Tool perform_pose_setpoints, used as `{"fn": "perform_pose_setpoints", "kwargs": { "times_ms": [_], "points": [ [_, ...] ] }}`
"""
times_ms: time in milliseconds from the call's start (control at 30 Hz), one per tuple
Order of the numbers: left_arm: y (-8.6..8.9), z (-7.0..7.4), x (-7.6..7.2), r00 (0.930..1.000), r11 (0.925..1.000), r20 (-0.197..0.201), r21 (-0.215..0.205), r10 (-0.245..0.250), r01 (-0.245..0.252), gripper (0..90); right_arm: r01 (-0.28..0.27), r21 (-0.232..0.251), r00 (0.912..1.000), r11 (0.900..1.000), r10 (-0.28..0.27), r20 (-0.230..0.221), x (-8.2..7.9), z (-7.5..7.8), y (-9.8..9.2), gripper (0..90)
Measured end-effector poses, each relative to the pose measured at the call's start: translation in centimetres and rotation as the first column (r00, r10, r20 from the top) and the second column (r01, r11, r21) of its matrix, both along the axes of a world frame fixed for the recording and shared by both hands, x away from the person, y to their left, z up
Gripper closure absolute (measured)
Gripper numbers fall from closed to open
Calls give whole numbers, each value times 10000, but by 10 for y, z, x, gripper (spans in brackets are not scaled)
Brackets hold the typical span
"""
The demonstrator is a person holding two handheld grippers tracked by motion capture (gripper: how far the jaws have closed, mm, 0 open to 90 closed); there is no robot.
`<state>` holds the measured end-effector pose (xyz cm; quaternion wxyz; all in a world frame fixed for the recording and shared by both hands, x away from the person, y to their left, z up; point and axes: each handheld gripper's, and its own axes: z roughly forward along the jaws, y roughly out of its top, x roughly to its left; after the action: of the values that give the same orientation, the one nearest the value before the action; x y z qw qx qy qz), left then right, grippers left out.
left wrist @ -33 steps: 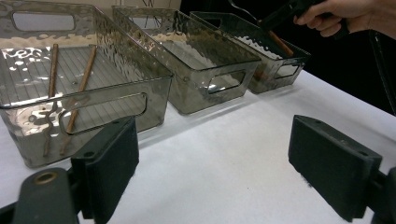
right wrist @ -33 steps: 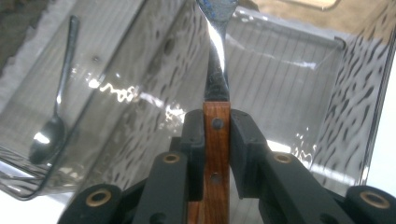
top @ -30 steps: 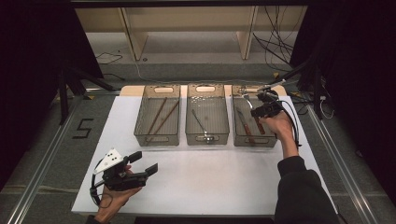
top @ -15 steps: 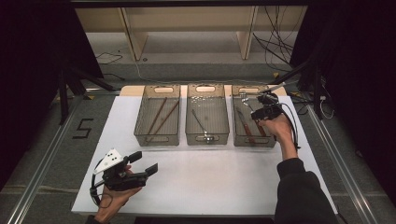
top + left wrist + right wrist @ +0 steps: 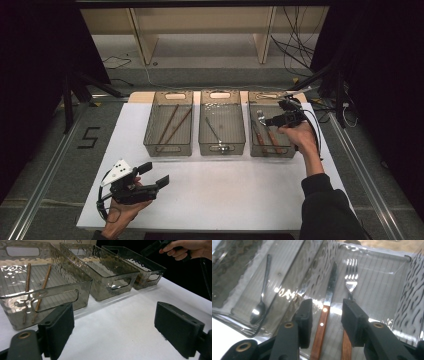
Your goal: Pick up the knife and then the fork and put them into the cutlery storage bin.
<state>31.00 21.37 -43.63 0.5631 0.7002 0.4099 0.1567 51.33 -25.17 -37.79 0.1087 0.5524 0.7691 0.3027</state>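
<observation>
Right gripper (image 5: 276, 120) edged slightly back over right bin (image 5: 289, 151), jaws apart above knife (image 5: 325, 315), empty; left gripper (image 5: 150, 176) unmoved, open.

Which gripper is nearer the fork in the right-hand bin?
Right. The right gripper hovers over the bin holding the fork, its jaws slightly apart just above the handles. The left gripper sits open at the table's near-left edge.

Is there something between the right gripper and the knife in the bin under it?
Nothing visible blocks it. The right gripper hangs over the open right bin, fingers apart, and the knife lies in the gap between them, beside the fork. The bin has no lid.
</observation>
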Motion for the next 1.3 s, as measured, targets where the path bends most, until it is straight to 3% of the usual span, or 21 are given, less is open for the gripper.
{"fn": "perform_pose_setpoints", "kwargs": {
  "times_ms": [233,367,533,667,800,1300],
  "points": [
    [0,0,0,10000,10000,-27,15,-9,9,159,-304,178,9992,9994,299,259,-7,5,4,520],
    [0,0,0,10000,10000,-38,35,5,-5,158,-375,472,9992,9982,367,172,-11,6,6,433],
    [0,0,0,10000,10000,-64,33,7,-6,158,-574,559,9974,9968,548,472,-20,9,11,364],
    [0,0,0,10000,10000,-46,42,10,-10,158,-803,853,9942,9931,736,790,-30,11,16,338],
    [-1,0,0,10000,10000,-54,33,11,-11,158,-974,726,9902,9926,893,1078,-40,11,21,325],
    [0,0,0,9999,10000,-105,-2,-20,20,159,-1438,977,9726,9848,1225,1976,-71,12,30,309]
  ]
}}
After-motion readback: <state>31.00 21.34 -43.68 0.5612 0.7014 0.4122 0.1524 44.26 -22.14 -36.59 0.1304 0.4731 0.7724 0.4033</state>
